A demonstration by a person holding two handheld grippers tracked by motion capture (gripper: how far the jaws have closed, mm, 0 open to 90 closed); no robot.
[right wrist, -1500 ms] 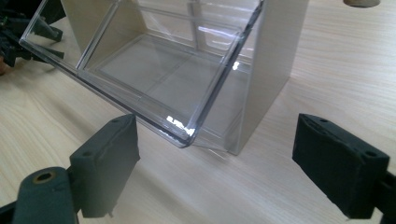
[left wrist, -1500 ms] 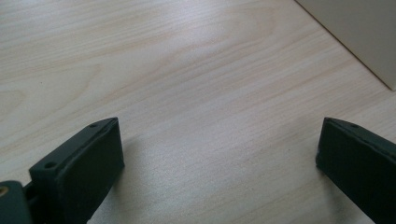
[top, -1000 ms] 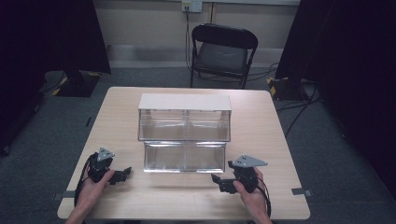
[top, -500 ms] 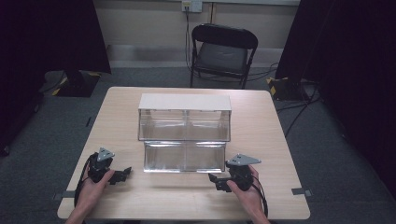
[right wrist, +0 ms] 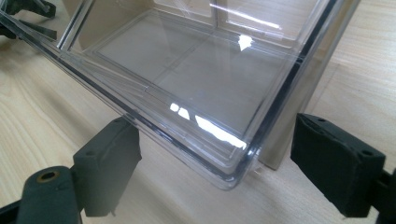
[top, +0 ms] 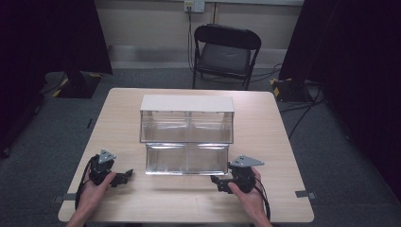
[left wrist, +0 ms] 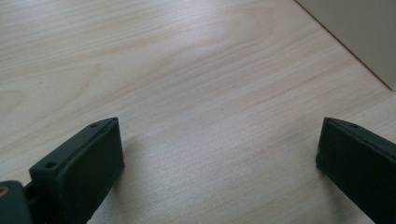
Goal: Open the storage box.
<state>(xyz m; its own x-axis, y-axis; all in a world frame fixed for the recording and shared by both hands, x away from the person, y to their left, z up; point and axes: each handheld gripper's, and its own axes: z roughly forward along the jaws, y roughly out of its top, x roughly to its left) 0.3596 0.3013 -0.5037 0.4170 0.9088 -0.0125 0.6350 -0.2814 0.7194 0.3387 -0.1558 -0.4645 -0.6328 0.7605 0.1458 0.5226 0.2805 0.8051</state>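
Clear drawer pulled out of the lower slot of the white-topped drawer unit, sitting mid-bench, front edge toward the person. Right tongs lined up at its near right corner, looks like the start of a grab or a push.

Biggest risk, probably: slick thin plastic plus a corner approach. Closing on the rounded corner instead of a flat wall could squirt the drawer sideways or twist it in its slot, maybe jamming it. Pushing off-centre from one corner could also skew it or drag the whole unit across the bench, since nothing braces it.

Right tongs: spread wide, one jaw just under the front wall, the other beside the side wall, corner between them, gripping nothing yet. Contact hard to call, very close at least.

Left tongs: also wide open, empty, hovering low over bare wood, well apart from the drawer.
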